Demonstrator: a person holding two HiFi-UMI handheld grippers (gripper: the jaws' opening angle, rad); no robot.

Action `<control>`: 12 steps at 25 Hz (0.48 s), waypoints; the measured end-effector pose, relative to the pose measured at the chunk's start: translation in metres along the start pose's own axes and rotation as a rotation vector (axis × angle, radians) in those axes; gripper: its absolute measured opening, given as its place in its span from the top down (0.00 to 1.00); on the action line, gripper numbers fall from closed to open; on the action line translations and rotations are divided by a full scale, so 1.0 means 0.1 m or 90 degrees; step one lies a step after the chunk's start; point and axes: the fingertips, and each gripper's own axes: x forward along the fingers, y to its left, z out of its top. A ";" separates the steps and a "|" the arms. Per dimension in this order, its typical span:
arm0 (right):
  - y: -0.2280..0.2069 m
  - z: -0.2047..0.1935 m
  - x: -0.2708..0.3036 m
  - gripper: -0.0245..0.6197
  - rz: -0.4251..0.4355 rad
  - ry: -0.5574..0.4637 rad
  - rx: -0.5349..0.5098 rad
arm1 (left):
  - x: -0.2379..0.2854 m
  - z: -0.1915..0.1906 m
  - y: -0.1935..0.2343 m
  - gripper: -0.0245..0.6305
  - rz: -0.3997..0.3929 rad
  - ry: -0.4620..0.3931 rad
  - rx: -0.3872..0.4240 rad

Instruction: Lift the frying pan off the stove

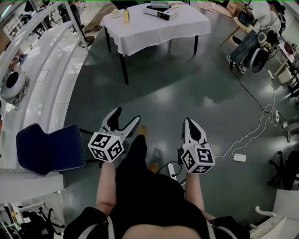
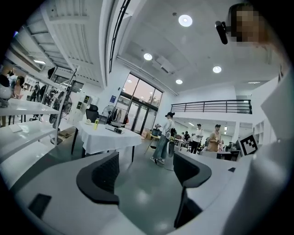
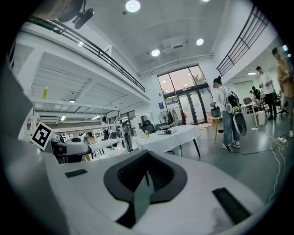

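Observation:
No frying pan and no stove show in any view. My left gripper [image 1: 126, 115] is held over the grey floor in front of the person's body, its jaws spread wide with nothing between them; the left gripper view shows the same open gap [image 2: 147, 172] with only floor behind. My right gripper [image 1: 189, 121] hangs beside it to the right, jaws pressed together and empty, which the right gripper view [image 3: 147, 176] confirms. Both point towards a table with a white cloth [image 1: 154, 30] far ahead.
The table carries a yellow bottle [image 1: 126, 15] and a flat device [image 1: 161, 13]. A blue chair [image 1: 49, 148] stands at the left by a long white counter [image 1: 42, 84]. A white cable and power strip [image 1: 239, 157] lie at the right. People stand and sit further off.

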 end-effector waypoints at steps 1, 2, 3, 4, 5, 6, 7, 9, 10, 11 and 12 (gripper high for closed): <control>0.01 0.00 0.03 0.96 0.000 0.000 -0.001 | 0.03 0.01 -0.01 0.39 -0.008 -0.001 -0.001; 0.01 -0.02 0.05 0.96 0.000 0.003 -0.001 | 0.05 0.01 0.00 0.39 -0.013 -0.001 -0.002; 0.01 -0.03 0.09 0.96 -0.001 0.007 -0.001 | 0.09 0.01 0.01 0.39 -0.016 0.000 -0.001; 0.00 -0.04 0.13 0.96 -0.002 0.011 -0.001 | 0.14 0.01 0.04 0.39 -0.016 0.001 0.002; -0.01 -0.04 0.18 0.96 -0.004 0.012 -0.002 | 0.20 0.02 0.07 0.39 -0.017 0.003 0.007; -0.04 -0.03 0.24 0.96 -0.005 0.013 -0.003 | 0.28 0.04 0.10 0.39 -0.021 0.005 0.009; -0.06 -0.02 0.31 0.96 -0.007 0.014 -0.003 | 0.37 0.05 0.13 0.39 -0.027 0.008 0.010; -0.13 0.01 0.48 0.96 -0.013 0.017 -0.003 | 0.56 0.08 0.20 0.39 -0.037 0.012 0.005; -0.16 0.04 0.58 0.96 -0.015 0.017 -0.003 | 0.65 0.11 0.25 0.39 -0.039 0.011 0.003; -0.19 0.08 0.69 0.96 -0.016 0.016 -0.005 | 0.74 0.16 0.31 0.39 -0.039 0.009 0.002; -0.21 0.13 0.81 0.96 -0.017 0.014 -0.009 | 0.84 0.22 0.39 0.39 -0.040 0.005 0.001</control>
